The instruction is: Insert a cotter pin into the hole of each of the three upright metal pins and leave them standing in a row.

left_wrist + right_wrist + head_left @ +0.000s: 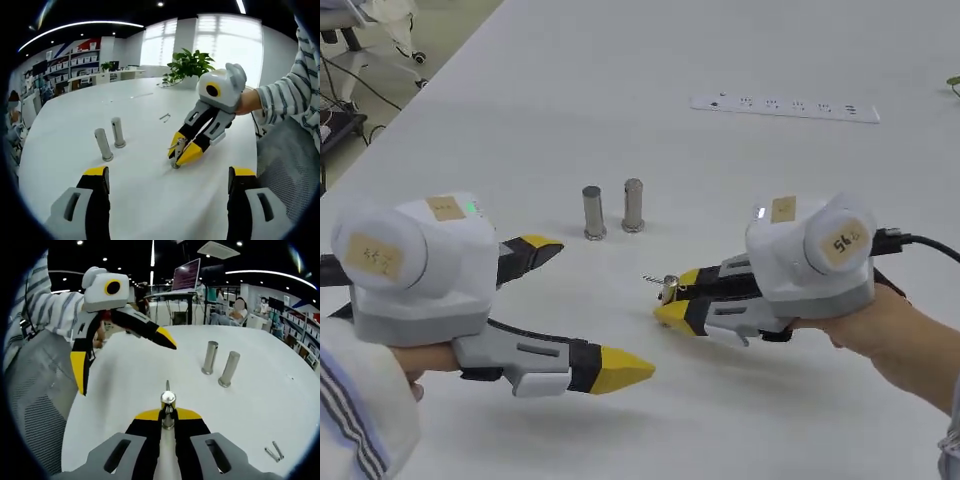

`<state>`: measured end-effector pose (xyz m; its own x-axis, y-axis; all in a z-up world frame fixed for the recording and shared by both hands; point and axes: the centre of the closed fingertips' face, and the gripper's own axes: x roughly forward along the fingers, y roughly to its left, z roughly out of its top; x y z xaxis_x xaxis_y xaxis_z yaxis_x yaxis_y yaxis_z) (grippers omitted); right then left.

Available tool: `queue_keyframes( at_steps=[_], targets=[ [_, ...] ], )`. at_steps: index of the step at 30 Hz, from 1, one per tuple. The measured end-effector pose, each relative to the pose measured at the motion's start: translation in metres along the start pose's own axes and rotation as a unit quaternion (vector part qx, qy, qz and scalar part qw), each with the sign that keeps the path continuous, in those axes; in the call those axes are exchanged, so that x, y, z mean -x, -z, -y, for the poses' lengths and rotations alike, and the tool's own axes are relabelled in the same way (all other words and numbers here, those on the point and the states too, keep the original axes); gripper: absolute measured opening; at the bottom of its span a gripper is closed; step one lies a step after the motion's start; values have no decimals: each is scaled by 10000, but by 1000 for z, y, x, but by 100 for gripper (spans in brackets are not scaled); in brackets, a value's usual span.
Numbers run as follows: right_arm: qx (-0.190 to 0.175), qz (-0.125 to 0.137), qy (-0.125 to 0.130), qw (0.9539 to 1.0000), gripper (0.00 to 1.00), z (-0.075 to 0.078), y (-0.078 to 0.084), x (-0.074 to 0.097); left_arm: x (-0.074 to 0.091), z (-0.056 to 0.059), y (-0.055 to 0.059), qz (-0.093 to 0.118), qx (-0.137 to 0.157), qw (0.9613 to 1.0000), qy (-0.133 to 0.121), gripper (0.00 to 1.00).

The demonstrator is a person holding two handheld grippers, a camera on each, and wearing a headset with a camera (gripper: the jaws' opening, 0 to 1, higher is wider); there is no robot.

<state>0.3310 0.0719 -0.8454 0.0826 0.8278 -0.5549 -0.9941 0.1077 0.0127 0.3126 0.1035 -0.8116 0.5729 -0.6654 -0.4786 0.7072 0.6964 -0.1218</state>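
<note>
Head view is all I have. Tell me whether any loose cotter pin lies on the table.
Observer: One loose cotter pin lies flat on the table, low on the right in the right gripper view.
Operator: Report what the right hand-held gripper clamps.
Observer: Its own view shows the jaws shut on a metal pin, a thin wire sticking out by the pin's head.
Operator: Now check the left one.
Observer: The left hand-held gripper shows, in its own view, jaws wide apart with nothing held.

Left gripper (600,307) spread wide, right gripper (672,297) clamped.
</note>
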Motion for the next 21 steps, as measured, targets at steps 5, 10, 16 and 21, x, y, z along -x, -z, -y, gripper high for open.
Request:
queue_keyframes(
  at_steps=[5,10,16,21],
  targets=[
    [173,74,-195,9996,10,9,-8,1,1,-3,1,-30,1,10000,-52,99],
    [260,65,-271,9993,10,23,-12,3,2,-4,1,-44,7,10000,-73,99],
    [282,28,-341,9990,10,30,-10,3,1,-6,2,-93,10,9999,-83,99],
    [172,-79,-262,9995,10,34,-3,3,-1,-9,4,-142,35,9998,-137,96]
  ],
)
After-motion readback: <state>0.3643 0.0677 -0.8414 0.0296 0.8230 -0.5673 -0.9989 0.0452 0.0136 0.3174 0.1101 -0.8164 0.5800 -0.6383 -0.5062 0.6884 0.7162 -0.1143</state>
